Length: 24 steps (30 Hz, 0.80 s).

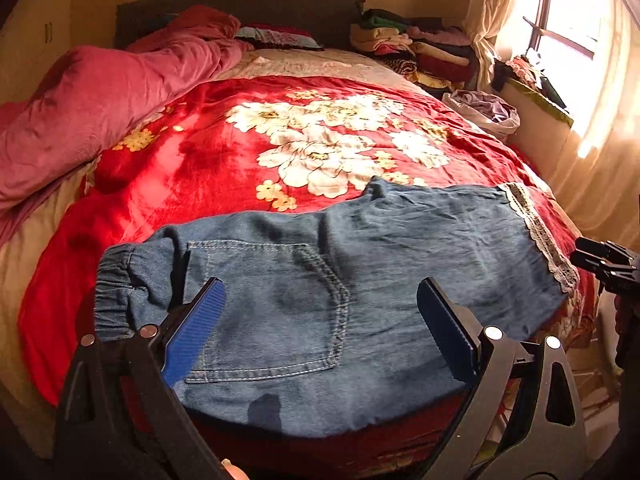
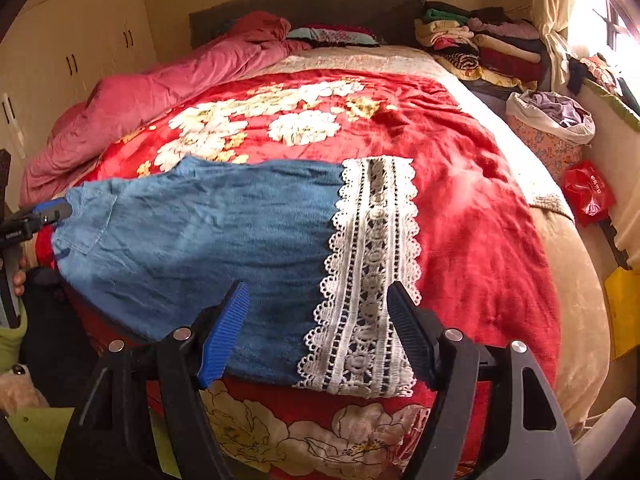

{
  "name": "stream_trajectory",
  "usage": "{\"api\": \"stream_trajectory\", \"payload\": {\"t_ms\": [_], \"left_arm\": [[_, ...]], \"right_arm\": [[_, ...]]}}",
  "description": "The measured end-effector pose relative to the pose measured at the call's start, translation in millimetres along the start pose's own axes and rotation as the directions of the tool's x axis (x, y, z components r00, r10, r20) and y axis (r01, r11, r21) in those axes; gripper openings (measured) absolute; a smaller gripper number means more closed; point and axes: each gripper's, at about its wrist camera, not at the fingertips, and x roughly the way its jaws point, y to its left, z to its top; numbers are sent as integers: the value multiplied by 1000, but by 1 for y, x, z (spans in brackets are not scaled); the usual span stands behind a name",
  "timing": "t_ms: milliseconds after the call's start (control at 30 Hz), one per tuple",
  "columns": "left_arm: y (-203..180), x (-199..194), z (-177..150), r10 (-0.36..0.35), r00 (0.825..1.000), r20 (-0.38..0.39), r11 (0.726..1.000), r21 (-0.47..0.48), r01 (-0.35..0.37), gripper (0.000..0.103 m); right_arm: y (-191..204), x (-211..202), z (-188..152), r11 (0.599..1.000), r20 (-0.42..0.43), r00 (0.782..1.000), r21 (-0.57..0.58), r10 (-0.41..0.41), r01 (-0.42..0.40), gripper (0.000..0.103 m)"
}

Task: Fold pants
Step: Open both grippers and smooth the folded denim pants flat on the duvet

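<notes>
Blue denim pants [image 1: 360, 280] lie flat across the near edge of the bed, folded lengthwise, back pocket [image 1: 276, 312] up, elastic waistband [image 1: 116, 292] at the left and white lace hem [image 1: 540, 236] at the right. My left gripper [image 1: 320, 320] is open, hovering over the pocket area and holding nothing. In the right wrist view the pants [image 2: 208, 240] show with the lace hem [image 2: 372, 264]. My right gripper [image 2: 318, 320] is open above the hem end, empty. The left gripper's tip [image 2: 52, 210] shows at the waistband end.
A red floral blanket [image 1: 280, 152] covers the bed. A pink duvet [image 1: 100, 100] is bunched at the left. Folded clothes [image 1: 416, 48] are stacked by the headboard. A laundry basket [image 2: 552, 128] and a red bag [image 2: 588, 192] stand right of the bed, by the window.
</notes>
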Motion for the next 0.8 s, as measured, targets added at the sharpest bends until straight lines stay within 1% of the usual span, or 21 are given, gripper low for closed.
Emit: {"api": "stream_trajectory", "payload": {"t_ms": [100,233,433,533,667,800], "left_arm": [[-16,-1,0,-10,1000,3,999,35,10,93],[-30,6,-1,-33,999,-17,998,48,34,93],[-55,18,-5,-54,997,-49,994,91,59,93],[-73,23,-5,-119,992,-51,985,117,125,93],[-99,38,-5,-134,988,-80,975,168,146,93],[-112,57,-9,-140,982,-129,969,183,163,93]], "right_arm": [[-6,-10,4,1000,29,999,8,-23,23,74],[-9,-16,4,999,47,998,20,-34,33,74],[-17,-27,4,997,84,994,38,-64,61,74],[-21,-32,3,996,100,992,52,-78,73,74],[-28,-30,-1,994,92,992,80,-81,74,74],[-37,-22,-11,991,60,995,110,-85,78,74]]}}
